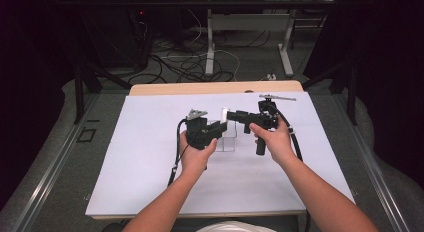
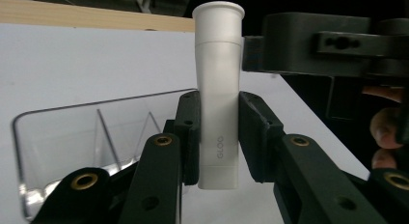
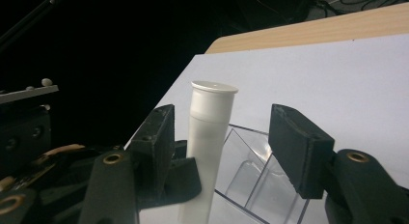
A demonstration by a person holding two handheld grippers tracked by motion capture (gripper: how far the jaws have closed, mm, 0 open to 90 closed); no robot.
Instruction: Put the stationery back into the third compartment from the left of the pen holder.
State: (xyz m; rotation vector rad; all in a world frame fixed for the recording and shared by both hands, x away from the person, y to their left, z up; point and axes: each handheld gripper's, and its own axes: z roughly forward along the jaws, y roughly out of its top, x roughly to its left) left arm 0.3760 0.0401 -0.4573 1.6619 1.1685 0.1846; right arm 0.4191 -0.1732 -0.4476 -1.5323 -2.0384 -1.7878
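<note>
Left gripper (image 2: 217,132) is clamped on the white tube (image 2: 218,93), pads squeezing its lower body from both sides so it stands upright with the capped end well clear above the jaws; that looks deliberate, it presents the cap for the other hand to work on. In the high view the left gripper (image 1: 218,128) sits at table centre over the white sheet (image 1: 150,162), tube (image 1: 224,115) sticking up just past its tips. Just behind and beside those tips is the clear acrylic organiser (image 2: 62,142), dividers visible, compartments look empty; my guess is the tube came out of it or is headed into it, can't tell which. Tube is matte white, slim, slightly tapered, a seam below a flared flat-topped cap, small grey "GLOO" print low on the body, so probably a glue stick. To the right, the right gripper (image 1: 231,115) comes in level at cap height. From its own camera the right gripper (image 3: 226,147) is partly open, tube (image 3: 208,137) between the jaws: left pad touching or nearly so, right pad well apart, so no grip yet. Likely lining up to take the cap.
</note>
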